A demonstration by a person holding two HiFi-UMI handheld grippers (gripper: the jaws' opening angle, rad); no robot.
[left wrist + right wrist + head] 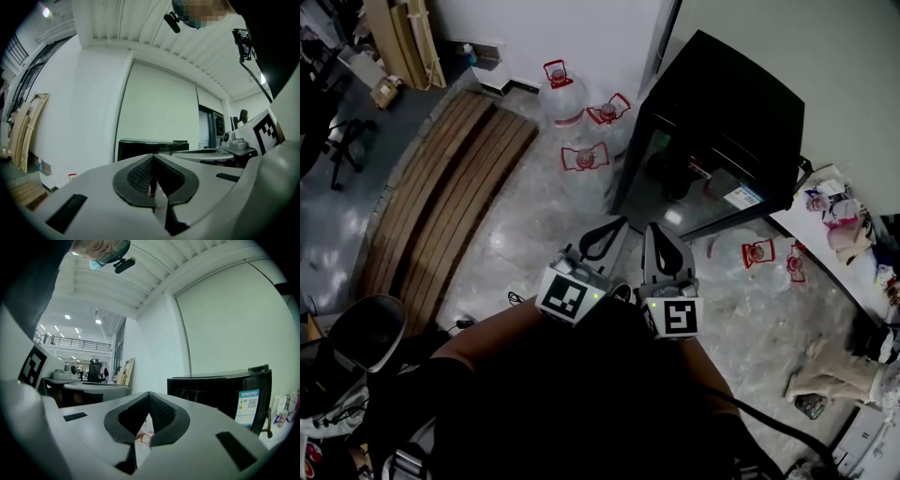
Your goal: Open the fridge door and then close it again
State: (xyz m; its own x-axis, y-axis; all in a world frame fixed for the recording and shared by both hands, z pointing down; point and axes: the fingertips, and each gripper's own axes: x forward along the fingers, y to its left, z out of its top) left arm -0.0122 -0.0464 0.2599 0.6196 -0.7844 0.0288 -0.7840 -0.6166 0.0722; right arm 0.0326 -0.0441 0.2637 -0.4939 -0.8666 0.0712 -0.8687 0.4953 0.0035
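While you hold the left tongs (pixel 617 225) and right tongs (pixel 654 230) level and side by side, both are closed on nothing, with only floor showing past their pads. Ahead of the tongs and a little to their right, well apart from both tips, stands the squat black fridge with a dark glass door (pixel 712 131). That door looks shut against the cabinet. By my reading, either you have yet to start opening it or it is already closed again; I cannot tell which.
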